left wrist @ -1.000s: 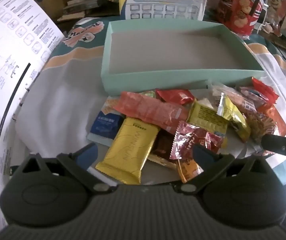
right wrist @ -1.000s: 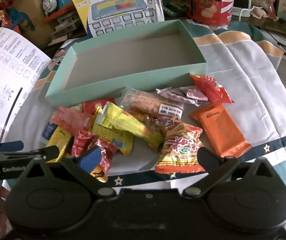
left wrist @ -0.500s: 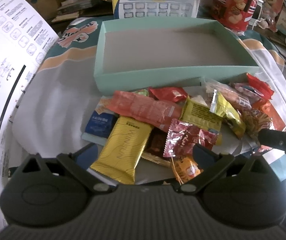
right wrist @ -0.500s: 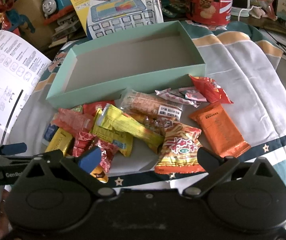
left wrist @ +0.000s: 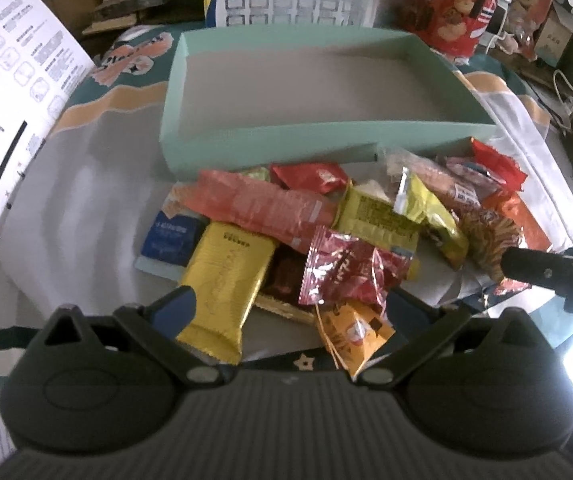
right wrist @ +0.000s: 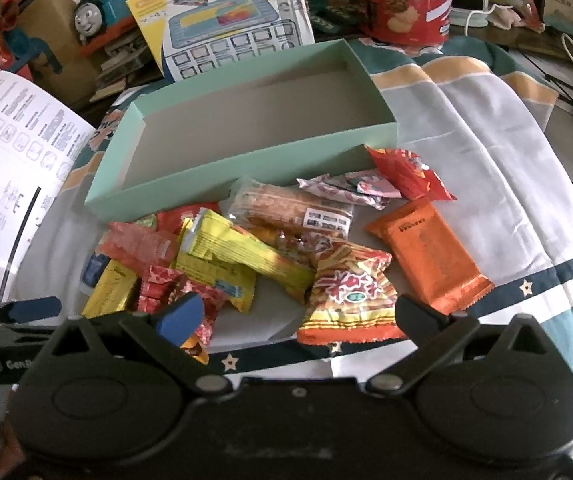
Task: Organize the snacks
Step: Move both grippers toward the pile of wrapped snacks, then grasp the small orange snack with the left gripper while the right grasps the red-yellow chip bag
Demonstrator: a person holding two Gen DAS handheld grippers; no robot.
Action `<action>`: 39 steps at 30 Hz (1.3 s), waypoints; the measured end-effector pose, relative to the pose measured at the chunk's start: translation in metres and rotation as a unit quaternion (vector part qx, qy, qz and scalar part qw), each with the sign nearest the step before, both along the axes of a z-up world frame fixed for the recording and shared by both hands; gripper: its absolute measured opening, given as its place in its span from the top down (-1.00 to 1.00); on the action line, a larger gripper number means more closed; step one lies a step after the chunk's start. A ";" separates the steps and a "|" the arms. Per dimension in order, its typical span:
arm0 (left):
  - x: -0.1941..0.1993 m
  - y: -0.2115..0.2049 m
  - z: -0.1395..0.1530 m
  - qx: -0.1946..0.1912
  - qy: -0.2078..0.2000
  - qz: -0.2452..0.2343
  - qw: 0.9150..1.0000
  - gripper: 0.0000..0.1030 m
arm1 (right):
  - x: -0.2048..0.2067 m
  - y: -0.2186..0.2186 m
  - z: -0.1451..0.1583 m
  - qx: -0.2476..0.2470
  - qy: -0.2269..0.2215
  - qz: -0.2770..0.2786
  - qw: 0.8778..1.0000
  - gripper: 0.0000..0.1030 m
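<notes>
Left gripper (left wrist: 286, 312): jaws spread wide, nothing between them; it hovers over the near end of the gold wafer pack (left wrist: 222, 284) and the small orange packet (left wrist: 352, 330), contact not discernible.

Right gripper (right wrist: 298, 316): jaws equally wide, holding nothing, poised above the striped noodle-snack bag (right wrist: 348, 294) at the pile's 6 o'clock edge.

Snack pile lies on the cloth (right wrist: 486, 152), just at 6 o'clock of the teal box (right wrist: 246, 160). Orange wafer pack (right wrist: 430, 254) sits at the pile's 3 o'clock. Box interior bare; cloth free toward 3 o'clock.
</notes>
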State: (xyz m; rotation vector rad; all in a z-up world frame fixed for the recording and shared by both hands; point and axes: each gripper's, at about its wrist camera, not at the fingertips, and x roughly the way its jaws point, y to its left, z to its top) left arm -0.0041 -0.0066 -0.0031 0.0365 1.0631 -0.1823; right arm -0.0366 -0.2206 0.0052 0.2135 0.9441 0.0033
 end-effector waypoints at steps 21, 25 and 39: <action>0.009 -0.031 -0.055 -0.021 0.068 -0.045 0.996 0.14 | 0.002 -0.049 -0.025 0.022 -0.005 -0.049 0.999 -0.92; 0.007 -0.028 -0.055 -0.025 0.072 -0.049 0.996 0.13 | 0.022 -0.046 -0.034 0.023 -0.002 -0.035 0.999 -0.69; -0.006 -0.042 -0.048 -0.011 0.061 -0.093 0.994 0.32 | 0.025 -0.044 -0.066 0.056 0.017 -0.032 0.998 -0.33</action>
